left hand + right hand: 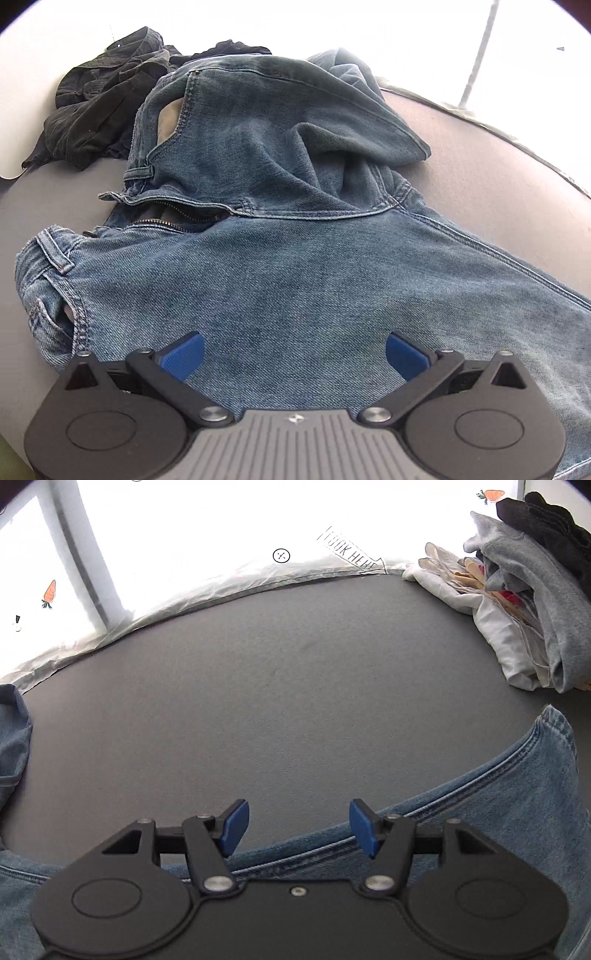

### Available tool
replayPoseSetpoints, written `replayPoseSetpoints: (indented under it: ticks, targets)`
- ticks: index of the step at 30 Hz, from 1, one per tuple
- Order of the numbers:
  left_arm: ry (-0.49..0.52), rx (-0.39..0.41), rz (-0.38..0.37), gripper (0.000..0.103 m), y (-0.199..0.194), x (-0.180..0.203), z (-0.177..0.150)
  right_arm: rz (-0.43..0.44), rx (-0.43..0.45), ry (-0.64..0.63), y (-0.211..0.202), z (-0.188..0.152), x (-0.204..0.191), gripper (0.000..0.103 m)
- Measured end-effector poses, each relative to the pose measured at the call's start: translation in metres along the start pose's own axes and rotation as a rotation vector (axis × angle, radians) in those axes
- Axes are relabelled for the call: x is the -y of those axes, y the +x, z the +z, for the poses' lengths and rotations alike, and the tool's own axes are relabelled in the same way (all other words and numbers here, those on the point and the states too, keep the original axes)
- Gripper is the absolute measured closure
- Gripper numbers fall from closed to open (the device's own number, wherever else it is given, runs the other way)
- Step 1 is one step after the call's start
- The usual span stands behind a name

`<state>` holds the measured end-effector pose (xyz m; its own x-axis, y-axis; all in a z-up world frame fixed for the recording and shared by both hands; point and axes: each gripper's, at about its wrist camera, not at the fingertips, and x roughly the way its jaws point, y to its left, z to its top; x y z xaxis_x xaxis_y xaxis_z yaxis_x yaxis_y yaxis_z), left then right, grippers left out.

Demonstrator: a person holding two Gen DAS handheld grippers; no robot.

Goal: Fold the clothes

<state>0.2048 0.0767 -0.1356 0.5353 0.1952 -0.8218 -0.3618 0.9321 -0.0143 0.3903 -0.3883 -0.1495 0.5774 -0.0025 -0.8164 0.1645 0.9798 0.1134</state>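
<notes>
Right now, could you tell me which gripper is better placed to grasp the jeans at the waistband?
Probably the left gripper: it hangs open over the jeans, waistband in view. The right gripper faces bare gray tabletop.

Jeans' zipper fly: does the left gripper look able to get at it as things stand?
Probably yes. The left gripper hangs open above the jeans, and the zipper fly lies exposed ahead with nothing over it.

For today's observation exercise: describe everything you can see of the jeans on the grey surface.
The jeans are faded blue denim with paler stitched seams, belt loops and a pocket showing pale lining. The zip is open. They lie crumpled on the grey surface, upper part bunched and folded over, one leg stretching away to the right. A dark garment lies against their far end. Neither open tongs grip them.
</notes>
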Motion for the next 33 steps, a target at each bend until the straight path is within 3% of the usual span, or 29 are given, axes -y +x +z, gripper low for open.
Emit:
replayPoseSetpoints:
  ticks: [9, 21, 25, 28, 33]
  targets:
    - [-0.034, 0.065, 0.038, 0.0, 0.017, -0.059, 0.061, 0.121, -0.033, -0.036, 0.002, -0.039, -0.101, 0.038]
    - [0.04, 0.161, -0.065, 0.0, 0.084, -0.092, 0.171, 0.129, -0.01, -0.025, 0.047, 0.008, -0.195, 0.033]
    - [0.044, 0.089, -0.104, 0.0, 0.119, -0.099, 0.198, 0.143, -0.008, -0.068, 0.07, 0.038, -0.244, 0.033]
    - [-0.019, 0.024, -0.156, 0.0, 0.146, -0.111, 0.203, 0.167, -0.007, -0.108, 0.087, 0.06, -0.286, 0.032]
    - [-0.026, 0.002, -0.168, 0.0, 0.164, -0.111, 0.199, 0.265, -0.015, -0.211, 0.111, 0.086, -0.349, 0.031]
